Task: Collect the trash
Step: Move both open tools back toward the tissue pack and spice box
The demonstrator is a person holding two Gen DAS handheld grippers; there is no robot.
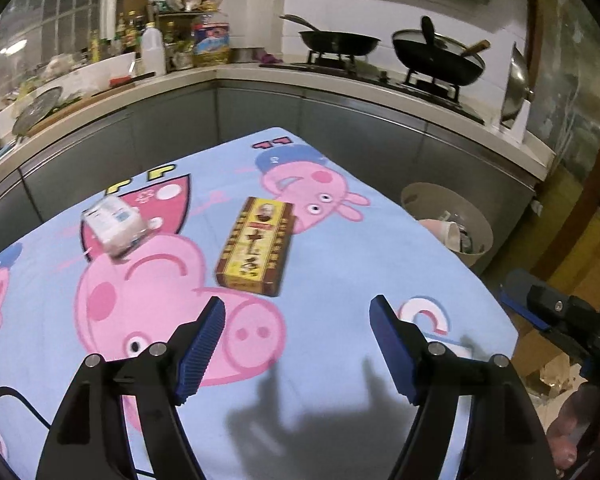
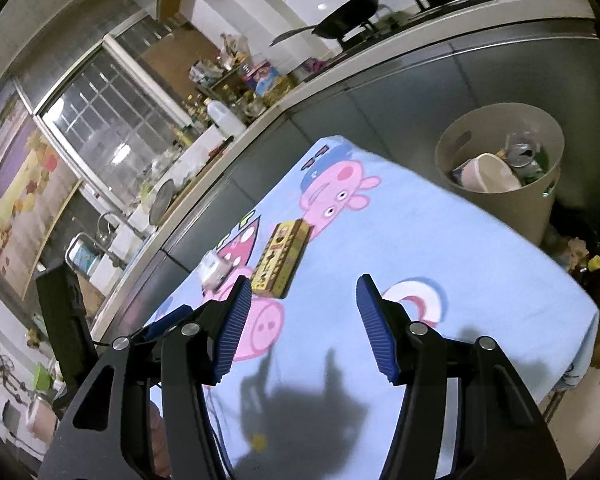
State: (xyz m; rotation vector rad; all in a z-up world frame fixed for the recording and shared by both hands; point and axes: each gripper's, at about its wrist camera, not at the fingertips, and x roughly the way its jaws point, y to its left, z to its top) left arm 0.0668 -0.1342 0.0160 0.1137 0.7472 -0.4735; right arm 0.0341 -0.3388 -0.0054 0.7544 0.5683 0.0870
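A yellow-and-brown flat box (image 1: pixel 255 246) (image 2: pixel 280 258) lies on the cartoon-pig tablecloth (image 1: pixel 340 264) (image 2: pixel 440 248). To its left rests a small white crumpled packet (image 1: pixel 114 225) (image 2: pixel 214 268). My left gripper (image 1: pixel 298 312) hovers over the cloth just short of the box, open and with nothing between its blue pads. My right gripper (image 2: pixel 300 292) is open too, empty, above the cloth's near side. A beige trash bin (image 1: pixel 448 220) (image 2: pixel 504 184) stands past the table's right edge, holding a paper cup, a can and other scraps.
A kitchen counter (image 1: pixel 260 76) wraps behind the table, with woks on a stove (image 1: pixel 436 56), bottles and jars. The right gripper's body (image 1: pixel 560 312) shows at the left wrist view's right edge. Part of the left gripper (image 2: pixel 168 318) shows left in the right wrist view.
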